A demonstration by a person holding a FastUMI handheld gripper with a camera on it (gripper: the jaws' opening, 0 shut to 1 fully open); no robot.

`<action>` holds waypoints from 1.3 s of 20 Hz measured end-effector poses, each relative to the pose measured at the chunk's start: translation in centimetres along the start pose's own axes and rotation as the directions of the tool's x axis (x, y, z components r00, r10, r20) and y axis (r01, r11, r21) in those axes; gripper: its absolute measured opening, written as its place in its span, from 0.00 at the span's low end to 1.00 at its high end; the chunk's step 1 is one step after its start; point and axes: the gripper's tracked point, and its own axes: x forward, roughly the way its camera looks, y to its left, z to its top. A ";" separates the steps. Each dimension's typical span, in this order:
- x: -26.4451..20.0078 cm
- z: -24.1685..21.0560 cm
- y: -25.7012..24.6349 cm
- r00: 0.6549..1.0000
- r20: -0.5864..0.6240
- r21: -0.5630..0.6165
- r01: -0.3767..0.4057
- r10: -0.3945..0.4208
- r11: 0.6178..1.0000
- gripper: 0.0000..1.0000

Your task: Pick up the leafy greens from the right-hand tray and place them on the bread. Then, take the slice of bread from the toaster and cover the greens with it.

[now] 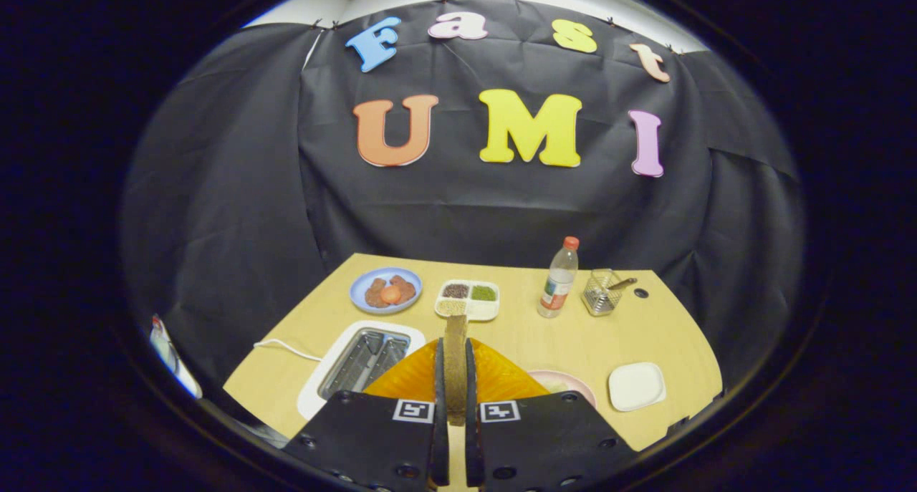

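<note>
I have the slice of bread (455, 363) pinched edge-on between the two fingers of the gripper (455, 406), standing upright in the lower centre of the frame so I can lay it flat later. The toaster (358, 363), lower left, looks empty, which suits that. Below the slice is an orange plate (501, 377), and a pink plate (573, 384) sits right of it; I judge the greens lie there, though the fingers hide them. An empty white tray (636, 386) rests lower right.
</note>
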 end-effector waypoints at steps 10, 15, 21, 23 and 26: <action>4.6 -7.0 -5.3 0.997 -0.079 0.161 0.008 0.005 0.987 0.09; 5.9 -9.1 -8.0 0.993 -0.085 0.262 -0.052 0.077 0.964 0.09; 7.1 -11.7 -13.3 0.995 -0.089 0.237 -0.016 0.038 0.971 0.09; 7.7 -12.7 -14.3 0.994 -0.103 0.242 -0.004 0.030 0.970 0.09; 8.4 -14.2 -15.3 0.992 -0.125 0.255 0.012 0.021 0.967 0.09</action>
